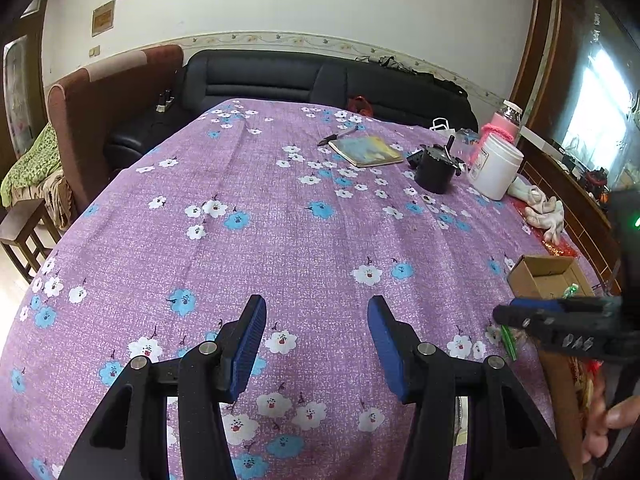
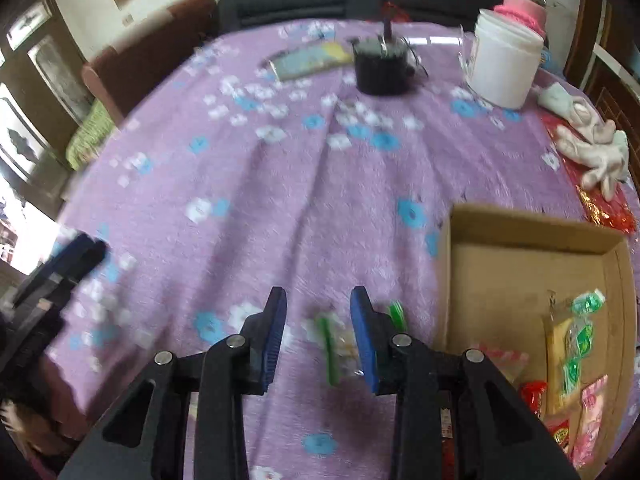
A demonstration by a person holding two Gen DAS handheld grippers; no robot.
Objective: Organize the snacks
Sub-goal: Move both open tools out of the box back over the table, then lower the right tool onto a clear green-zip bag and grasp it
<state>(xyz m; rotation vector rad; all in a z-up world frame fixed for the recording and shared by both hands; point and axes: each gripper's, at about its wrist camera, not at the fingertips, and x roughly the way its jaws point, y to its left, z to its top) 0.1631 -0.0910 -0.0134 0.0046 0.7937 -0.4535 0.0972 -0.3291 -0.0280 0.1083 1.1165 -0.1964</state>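
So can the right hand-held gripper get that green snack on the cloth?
Probably yes. The right hand-held gripper is open right above the green snack, which shows between its fingers with nothing in the way.

The tablecloth (image 1: pixel 280 208) is showing purple with white and blue flowers. The grippers are wearing blue pads (image 2: pixel 276 336) on black arms. The box (image 2: pixel 520 264) at three o'clock is looking brown, holding green, red and pink snack packets (image 2: pixel 576 344). A white jar (image 2: pixel 502 68) is standing at one o'clock.
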